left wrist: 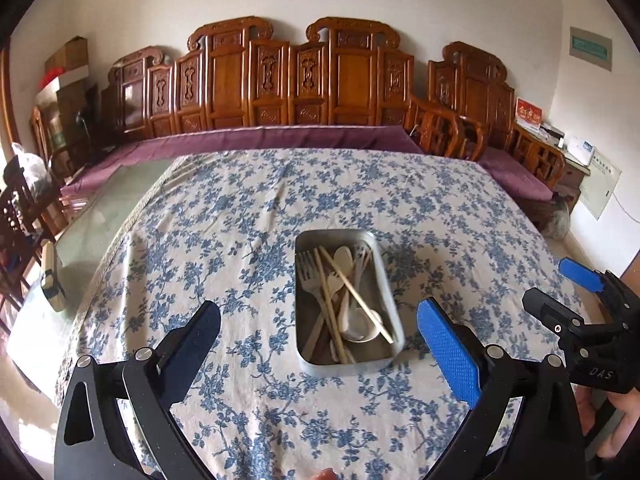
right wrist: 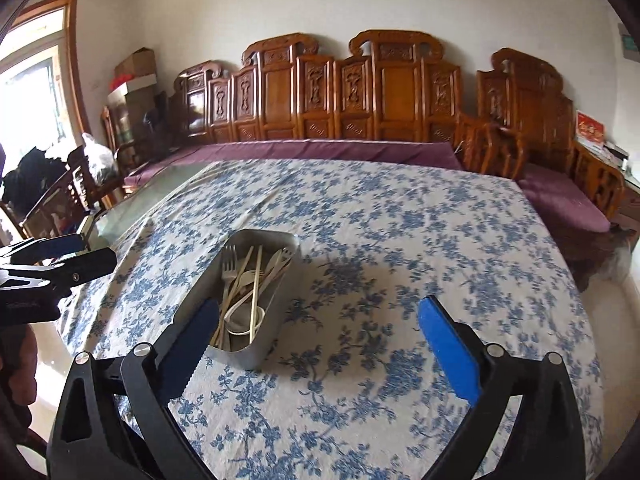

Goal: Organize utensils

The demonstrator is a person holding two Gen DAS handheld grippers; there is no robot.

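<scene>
My left gripper (left wrist: 320, 344), jaws spread and empty, faces the metal tin (left wrist: 316, 354) of utensils (left wrist: 344, 300) dead ahead, long axis running away from me, while my right gripper (right wrist: 320, 344), equally spread, sits offset beside it.

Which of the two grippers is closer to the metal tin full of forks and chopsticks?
Right, narrowly. The right gripper has one finger overlapping the metal tin; the left gripper frames it from slightly behind.

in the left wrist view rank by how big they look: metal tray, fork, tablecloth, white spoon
1. tablecloth
2. metal tray
3. fork
4. white spoon
Fork and spoon are partly covered in the pile, so their order is unsure.
</scene>
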